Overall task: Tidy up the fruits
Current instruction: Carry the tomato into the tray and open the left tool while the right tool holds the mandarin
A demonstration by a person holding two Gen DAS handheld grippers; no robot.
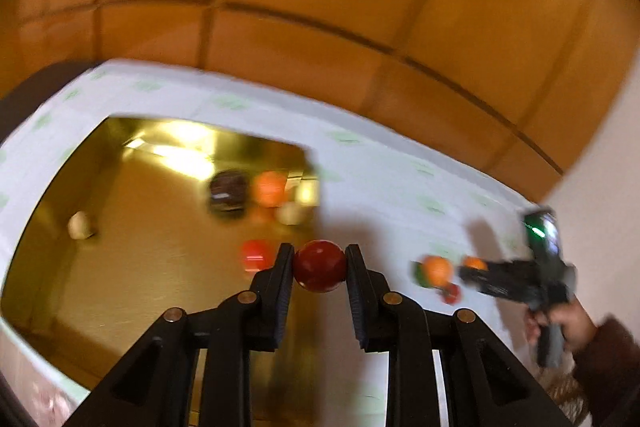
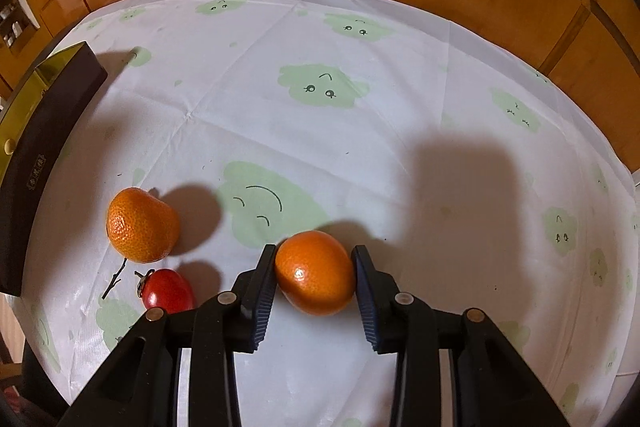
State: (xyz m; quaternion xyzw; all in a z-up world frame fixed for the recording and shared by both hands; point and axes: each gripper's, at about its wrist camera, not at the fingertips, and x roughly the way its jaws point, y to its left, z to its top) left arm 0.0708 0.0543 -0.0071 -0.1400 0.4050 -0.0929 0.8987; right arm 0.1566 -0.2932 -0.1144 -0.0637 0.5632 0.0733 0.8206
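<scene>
Left gripper (image 1: 319,259): jaws pinched on a small red fruit (image 1: 319,266), which sits clear of the table between the two pads.
Where it hangs: at the near right corner of the gold-lined box (image 1: 60,187), over the rim where lining meets cloth. The left wrist view is smeared, so I cannot place it more exactly.
Box contents: a dark round fruit (image 1: 228,193), an orange one (image 1: 269,189), a pale one (image 1: 291,213) beside those, another red one (image 1: 256,254) nearer the gripper, and a pale piece (image 1: 80,225) off by the left wall.
Right gripper (image 2: 315,267): jaws closed on a tangerine (image 2: 316,273), both pads touching its sides; the fruit looks to rest on the tablecloth (image 2: 320,131).
Loose fruit: a second tangerine (image 2: 142,225) and a red cherry tomato (image 2: 166,291) lie just beside each other on the cloth, between the held tangerine and the dark outer wall of the box.
Right-hand side seen from the left: the other gripper, held in a hand (image 1: 560,319) with a dark sleeve, sits low among the loose fruit.
Step in hand: by my reckoning, the red fruit is being carried to the box while the tangerine is being gripped.
Next move: the left should go further over the lining, lower, then spread its jaws. The right needs a firm hold before lifting, since the round peel could slip.
</scene>
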